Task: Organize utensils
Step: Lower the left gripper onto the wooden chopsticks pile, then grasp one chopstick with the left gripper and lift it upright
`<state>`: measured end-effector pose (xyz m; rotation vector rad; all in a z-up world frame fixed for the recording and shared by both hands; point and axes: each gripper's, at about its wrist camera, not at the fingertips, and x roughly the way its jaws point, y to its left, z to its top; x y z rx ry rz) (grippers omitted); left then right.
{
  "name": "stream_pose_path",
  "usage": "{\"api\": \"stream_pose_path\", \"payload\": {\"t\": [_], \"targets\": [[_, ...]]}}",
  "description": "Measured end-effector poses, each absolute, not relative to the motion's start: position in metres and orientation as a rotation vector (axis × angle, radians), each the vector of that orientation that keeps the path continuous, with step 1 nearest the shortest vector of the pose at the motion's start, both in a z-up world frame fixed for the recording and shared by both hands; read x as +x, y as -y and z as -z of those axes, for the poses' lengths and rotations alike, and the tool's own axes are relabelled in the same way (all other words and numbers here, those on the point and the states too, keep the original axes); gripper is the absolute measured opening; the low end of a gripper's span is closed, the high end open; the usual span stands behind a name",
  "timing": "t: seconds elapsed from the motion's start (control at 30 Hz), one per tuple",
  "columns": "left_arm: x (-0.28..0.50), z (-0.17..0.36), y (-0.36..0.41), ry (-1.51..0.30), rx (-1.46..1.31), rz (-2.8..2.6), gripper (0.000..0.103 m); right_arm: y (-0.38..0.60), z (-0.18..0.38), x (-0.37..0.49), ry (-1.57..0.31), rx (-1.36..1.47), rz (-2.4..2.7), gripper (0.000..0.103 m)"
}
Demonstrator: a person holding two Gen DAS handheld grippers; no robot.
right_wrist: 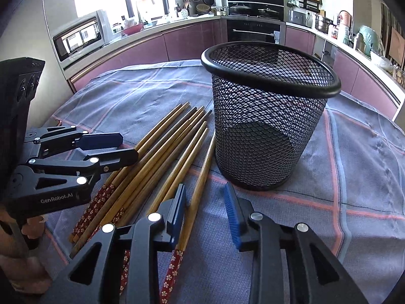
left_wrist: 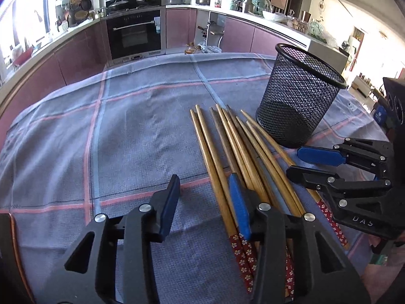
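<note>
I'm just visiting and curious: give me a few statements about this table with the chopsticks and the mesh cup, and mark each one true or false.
1. The black wire-mesh cup stands upright on the checked grey cloth. True.
2. Several wooden chopsticks with red flowered ends are already standing in the cup. False: they all lie on the cloth beside it, and nothing shows inside the cup.
3. The left gripper has a chopstick lifted off the table. False: its jaws stand apart and the chopsticks lie flat; one finger is over the bundle.
4. The chopsticks' thin tips point away from both cameras. True.
5. The right gripper has its jaws apart above the cloth, just in front of the cup. True.
</note>
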<state>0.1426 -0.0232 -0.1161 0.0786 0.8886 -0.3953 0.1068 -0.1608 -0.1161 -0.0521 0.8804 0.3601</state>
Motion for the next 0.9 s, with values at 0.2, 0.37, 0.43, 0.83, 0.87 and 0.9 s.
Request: {"api": "stream_pose_path", "payload": {"t": [0.2, 0.37, 0.43, 0.83, 0.87, 0.9], "targets": [[0.147, 0.118, 0.011, -0.907, 0.005, 0.417, 0.039, 0.166, 0.116, 0.107, -0.879, -0.044, -0.367, 0.031], [0.149, 0.120, 0.009, -0.907, -0.007, 0.412, 0.038, 0.165, 0.116, 0.107, -0.878, -0.047, -0.366, 0.031], [0.149, 0.119, 0.009, -0.907, -0.001, 0.410, 0.038, 0.166, 0.116, 0.107, -0.878, -0.049, -0.367, 0.031], [0.157, 0.118, 0.017, -0.906, 0.067, 0.371, 0.028, 0.160, 0.117, 0.112, -0.883, -0.055, -0.354, 0.025], [0.157, 0.118, 0.018, -0.905, 0.069, 0.367, 0.028, 0.159, 0.117, 0.113, -0.884, -0.055, -0.356, 0.023], [0.158, 0.118, 0.019, -0.905, 0.072, 0.360, 0.025, 0.158, 0.116, 0.114, -0.885, -0.050, -0.364, 0.019]]}}
